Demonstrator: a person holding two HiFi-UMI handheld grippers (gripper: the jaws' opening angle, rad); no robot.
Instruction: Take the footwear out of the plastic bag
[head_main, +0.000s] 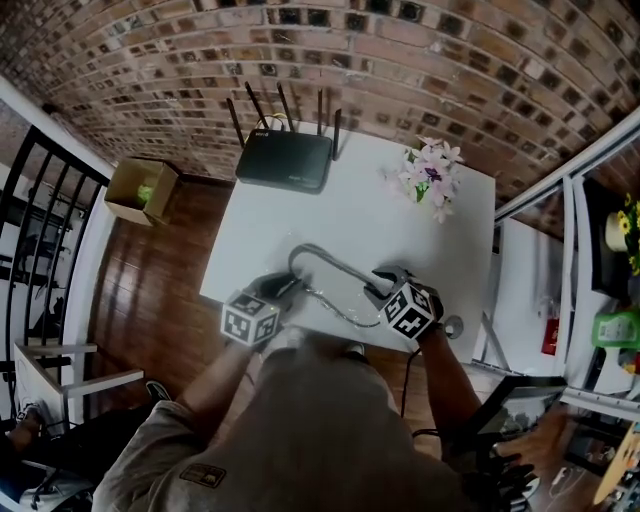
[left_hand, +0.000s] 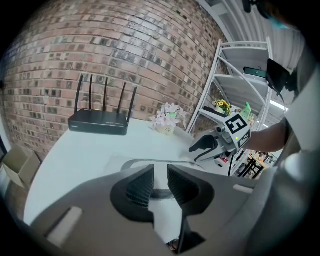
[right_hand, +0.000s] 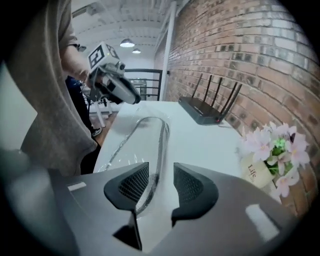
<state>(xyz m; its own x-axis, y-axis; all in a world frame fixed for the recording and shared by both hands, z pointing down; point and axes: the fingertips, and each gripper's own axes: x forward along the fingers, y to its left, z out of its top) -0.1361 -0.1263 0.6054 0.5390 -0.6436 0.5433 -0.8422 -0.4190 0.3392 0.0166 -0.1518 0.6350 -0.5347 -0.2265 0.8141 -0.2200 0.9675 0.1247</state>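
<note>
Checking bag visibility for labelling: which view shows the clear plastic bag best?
The right gripper view: the plastic bag stretches away from the jaws, with its crinkled film and dark rim clear. The head view shows it small, with its ends covered. The left gripper view shows only a low sliver beyond the jaws.

- In the head view, the person's torso (head_main: 320, 420) hides the near edge of the surface (head_main: 370, 215) and part of the plastic bag (head_main: 335, 288).
- Whether the left tongs (left_hand: 160, 173) pinch the clear film cannot be told.
- The kind of footwear (right_hand: 161, 132) is unclear.
- The green thing (head_main: 147, 192) in the cardboard box (head_main: 125, 185) is too small to identify.
</note>
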